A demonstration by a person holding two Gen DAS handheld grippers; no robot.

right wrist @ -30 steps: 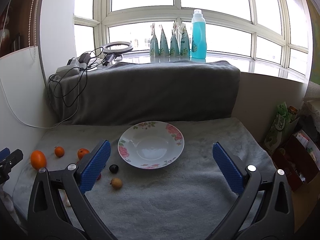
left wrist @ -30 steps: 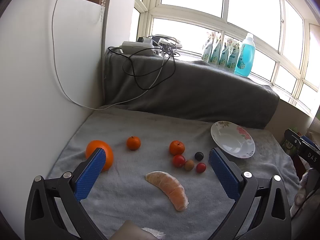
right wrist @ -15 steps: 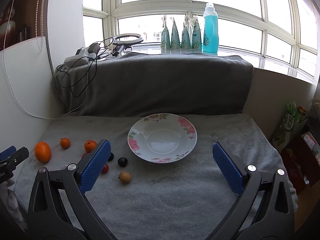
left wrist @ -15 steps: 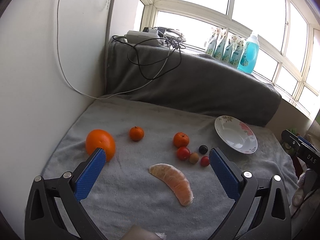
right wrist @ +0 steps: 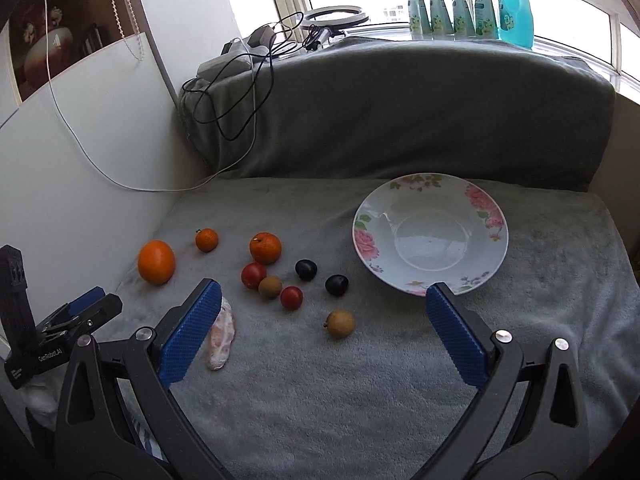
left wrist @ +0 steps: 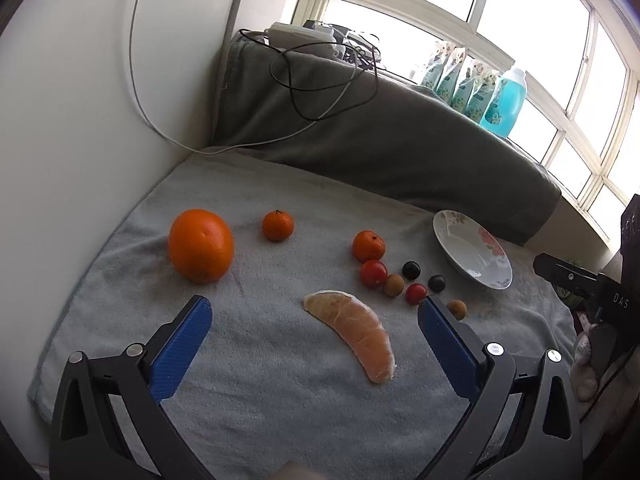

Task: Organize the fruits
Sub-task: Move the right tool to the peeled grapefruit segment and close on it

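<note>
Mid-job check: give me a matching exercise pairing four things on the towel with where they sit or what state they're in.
Things:
1. large orange
2. floral plate
3. peeled citrus segment
4. left gripper

Descriptions:
A. holds no fruit
B. open, holding nothing
C. fruit nearest the white wall
D. lies between the left gripper's fingers in the left wrist view

Pairs: 1-C, 2-A, 3-D, 4-B
</note>
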